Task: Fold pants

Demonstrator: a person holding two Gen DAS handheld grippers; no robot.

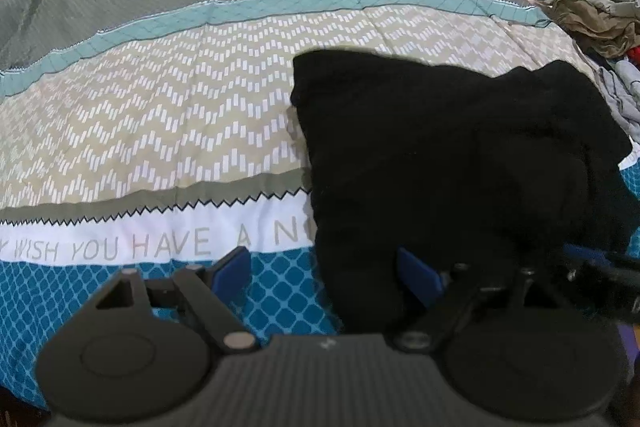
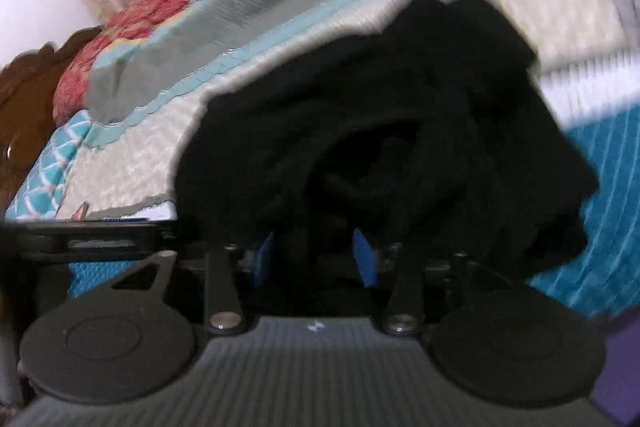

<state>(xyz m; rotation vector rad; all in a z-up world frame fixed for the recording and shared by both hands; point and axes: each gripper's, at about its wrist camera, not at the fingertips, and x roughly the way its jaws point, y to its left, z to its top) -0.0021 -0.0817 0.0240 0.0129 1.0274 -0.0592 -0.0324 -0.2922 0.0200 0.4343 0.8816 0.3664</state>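
While the left gripper (image 1: 324,273) hangs low over the patterned bedspread (image 1: 160,131), its blue pads stand wide apart with nothing between them; the black pants (image 1: 452,163) lie bunched on the quilt just right of it, their near edge against the right pad. A heap of olive clothes (image 1: 592,11) sits far back (at the bed's right edge).

From the right wrist, blurred, the right gripper (image 2: 316,259) has its jaws parted around dark pants (image 2: 380,131) fabric; whether it pinches the cloth, I cannot tell.
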